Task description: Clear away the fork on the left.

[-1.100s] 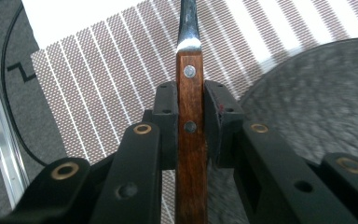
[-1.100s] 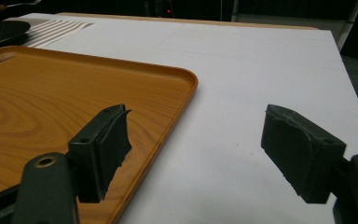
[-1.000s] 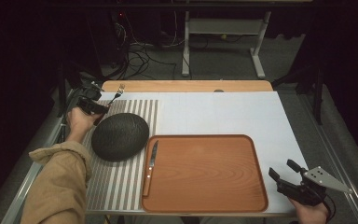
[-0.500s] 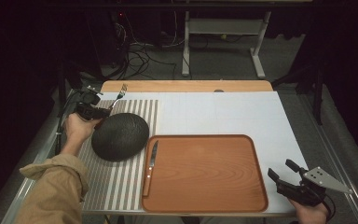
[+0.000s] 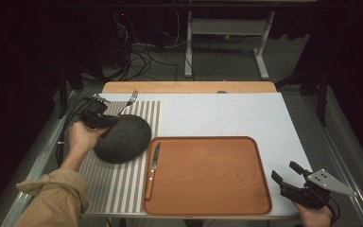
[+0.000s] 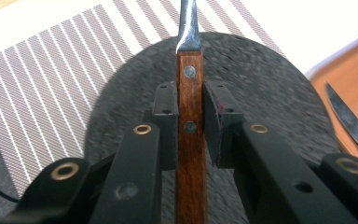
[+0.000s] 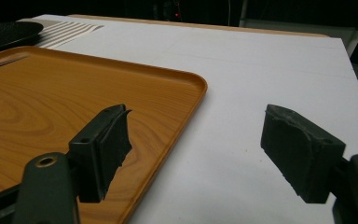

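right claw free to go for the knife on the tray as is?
Probably yes. The right claw stands open and holds nothing, just off the tray at its right edge. The knife lies at the tray's left edge, with bare tray between. It is a long reach across.

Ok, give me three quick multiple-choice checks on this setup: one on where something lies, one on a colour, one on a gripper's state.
1. Where does the knife lie?
A. on the tray's left edge
B. on the dark plate
C. on the bare white table

2. What colour is the handle of the fork in the left gripper?
A. black
B. reddish brown wood
C. white

3. How does the right gripper stand?
A. shut on the tray
B. shut on a spoon
C. open, holding nothing

Answers: 1 A, the knife rests along the left side of the wooden tray. 2 B, the left gripper view shows a riveted brown wooden handle between the pads. 3 C, its jaws stand wide apart above the table.
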